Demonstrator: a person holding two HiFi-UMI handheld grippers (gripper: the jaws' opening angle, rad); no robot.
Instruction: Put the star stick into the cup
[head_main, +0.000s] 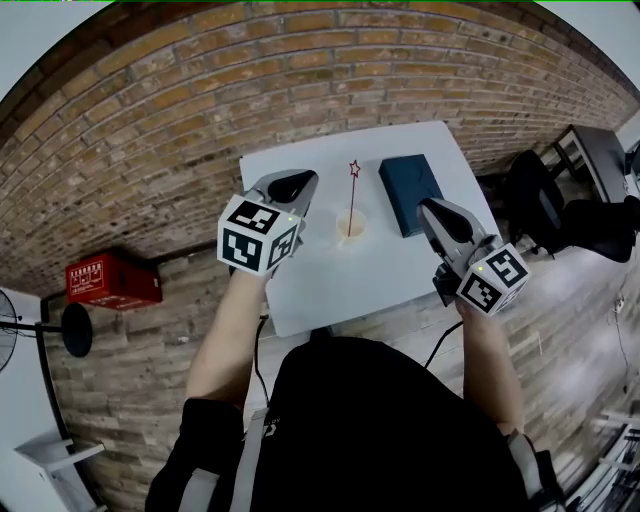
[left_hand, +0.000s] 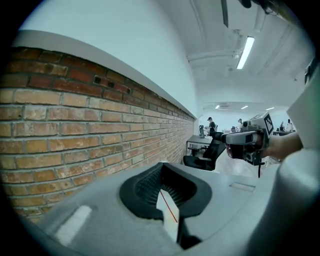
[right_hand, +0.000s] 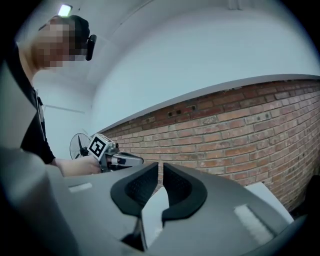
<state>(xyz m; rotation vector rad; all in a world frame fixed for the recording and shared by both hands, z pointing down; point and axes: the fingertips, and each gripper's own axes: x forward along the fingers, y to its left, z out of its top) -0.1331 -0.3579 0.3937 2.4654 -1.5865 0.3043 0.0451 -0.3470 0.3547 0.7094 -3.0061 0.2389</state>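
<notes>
The star stick (head_main: 351, 196) stands upright in the pale cup (head_main: 350, 226) on the white table (head_main: 300, 290), its red star on top. My left gripper (head_main: 299, 184) hovers just left of the cup, shut and empty. My right gripper (head_main: 429, 208) hangs to the cup's right, over the table's right side, shut with nothing held. In the left gripper view a thin red line of the stick (left_hand: 169, 208) shows through the slot under the jaws (left_hand: 162, 167), and the right gripper (left_hand: 246, 139) appears opposite. The right gripper view shows its own jaws (right_hand: 161, 172) and the left gripper (right_hand: 111, 156).
A dark blue book (head_main: 410, 192) lies on the table right of the cup. A brick wall (head_main: 150, 130) runs behind the table. A red box (head_main: 112, 280) and a fan (head_main: 70, 330) stand at the left. Black office chairs (head_main: 545, 200) stand at the right.
</notes>
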